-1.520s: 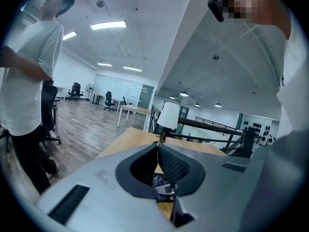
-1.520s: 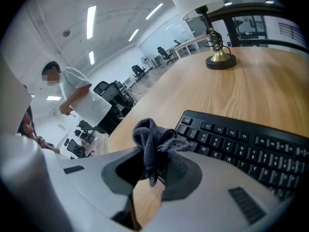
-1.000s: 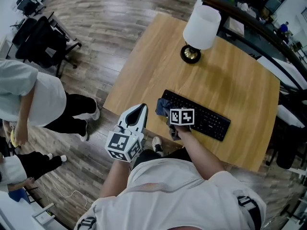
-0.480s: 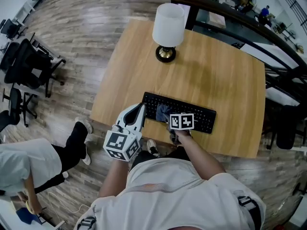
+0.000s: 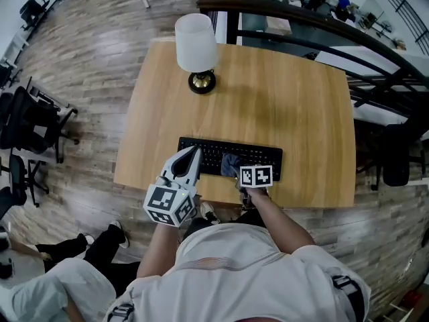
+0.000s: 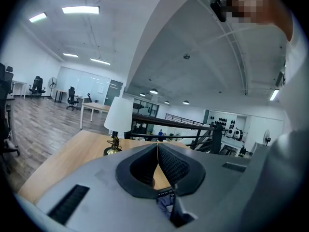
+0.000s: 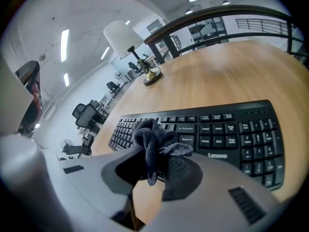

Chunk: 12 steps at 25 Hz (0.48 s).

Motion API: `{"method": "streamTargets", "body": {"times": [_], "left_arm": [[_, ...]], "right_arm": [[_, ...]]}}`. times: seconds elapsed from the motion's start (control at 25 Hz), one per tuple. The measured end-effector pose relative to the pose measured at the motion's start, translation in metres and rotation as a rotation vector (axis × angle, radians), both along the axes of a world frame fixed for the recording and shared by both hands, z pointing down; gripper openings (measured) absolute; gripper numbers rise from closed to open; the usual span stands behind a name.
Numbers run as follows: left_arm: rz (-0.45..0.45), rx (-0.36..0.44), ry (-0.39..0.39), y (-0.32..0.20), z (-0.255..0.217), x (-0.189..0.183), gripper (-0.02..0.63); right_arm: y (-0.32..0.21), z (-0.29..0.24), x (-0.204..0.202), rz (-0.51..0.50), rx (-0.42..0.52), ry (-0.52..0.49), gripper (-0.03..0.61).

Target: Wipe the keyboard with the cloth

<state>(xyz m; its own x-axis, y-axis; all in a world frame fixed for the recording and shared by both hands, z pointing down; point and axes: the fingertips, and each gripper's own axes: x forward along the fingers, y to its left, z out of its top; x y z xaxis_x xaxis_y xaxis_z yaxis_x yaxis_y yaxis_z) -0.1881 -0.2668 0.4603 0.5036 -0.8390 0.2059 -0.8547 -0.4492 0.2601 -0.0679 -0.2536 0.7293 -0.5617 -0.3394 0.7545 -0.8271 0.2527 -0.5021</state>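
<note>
right gripper: clamped on a dark cloth, which sits bunched between its jaws.
cloth: down on the keys near the middle of the black keyboard.
left gripper: jaws pressed together with nothing between them, tip over the keyboard's left end in the head view.
keyboard: flat on the wooden table.
lamp: white shade, well behind the keyboard's left end.

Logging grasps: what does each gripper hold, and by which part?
The right gripper pinches the cloth at a bunched part, and a crumpled wad sticks out over the keyboard. The left gripper is shut and holds nothing.
</note>
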Motion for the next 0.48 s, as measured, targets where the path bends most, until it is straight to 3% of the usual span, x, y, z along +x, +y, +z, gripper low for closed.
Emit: {"method": "streamTargets", "body": {"times": [0.48], "left_arm": [[0.133, 0.023, 0.008, -0.001, -0.011, 0.067, 0.015]], "right_arm": [[0.015, -0.002, 0.081, 0.138, 0.001, 0.03, 0.137]]}}
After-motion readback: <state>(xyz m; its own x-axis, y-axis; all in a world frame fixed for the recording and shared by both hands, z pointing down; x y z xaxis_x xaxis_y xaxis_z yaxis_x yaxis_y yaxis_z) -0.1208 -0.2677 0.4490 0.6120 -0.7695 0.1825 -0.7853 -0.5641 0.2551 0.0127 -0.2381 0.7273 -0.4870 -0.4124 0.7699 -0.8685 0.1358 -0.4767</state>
